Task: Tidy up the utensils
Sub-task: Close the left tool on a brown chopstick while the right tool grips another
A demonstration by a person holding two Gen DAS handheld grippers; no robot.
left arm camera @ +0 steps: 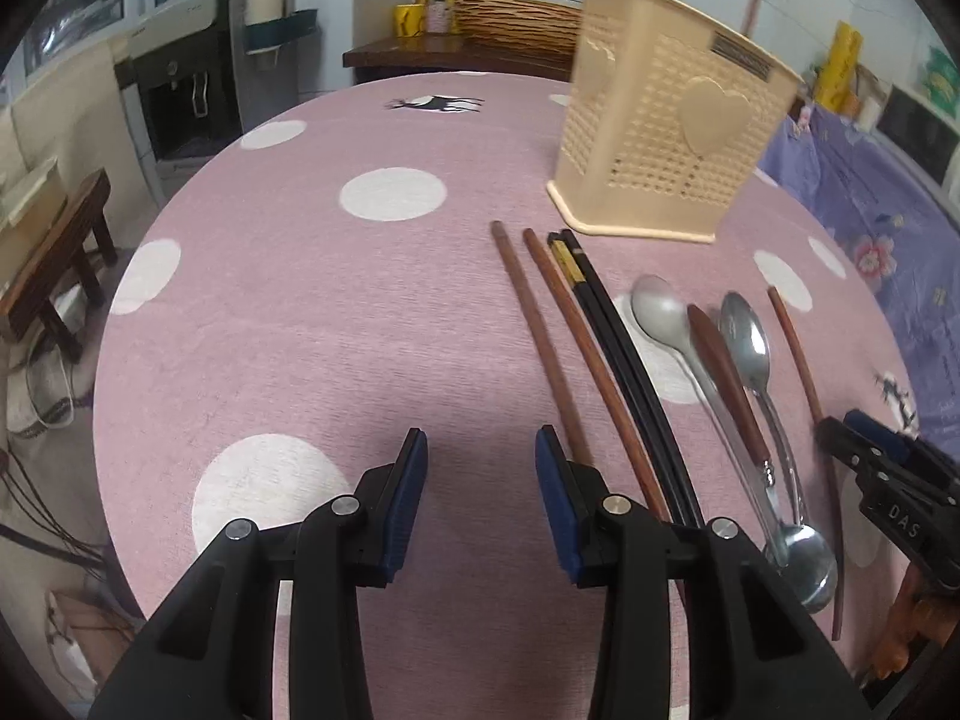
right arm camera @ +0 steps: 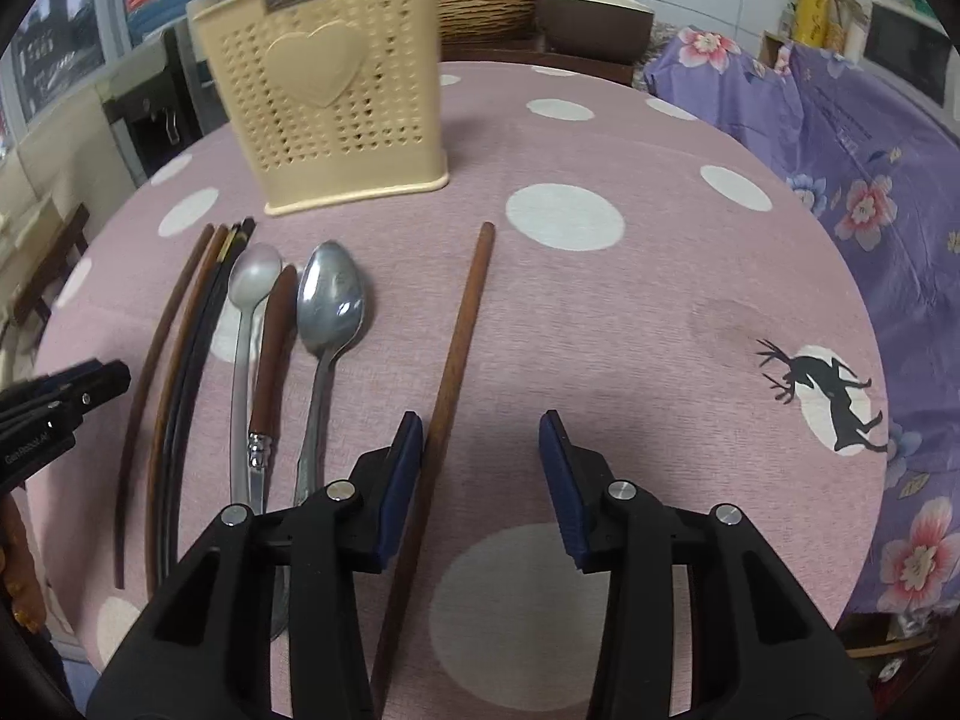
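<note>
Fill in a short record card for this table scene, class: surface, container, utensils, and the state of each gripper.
surface: round table under a pink cloth with white dots
container: beige perforated plastic holder with a heart, upright
utensils: two metal spoons, brown-handled utensil, two brown wooden chopsticks, black chopsticks, lone brown chopstick, all lying flat
left gripper: open, nothing between the pads
right gripper: open, lone brown chopstick beside its left pad

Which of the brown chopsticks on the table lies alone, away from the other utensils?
The brown chopstick right of the large steel spoon, beside the right gripper. The other two brown chopsticks lie together at the far left, next to the black pair.
</note>
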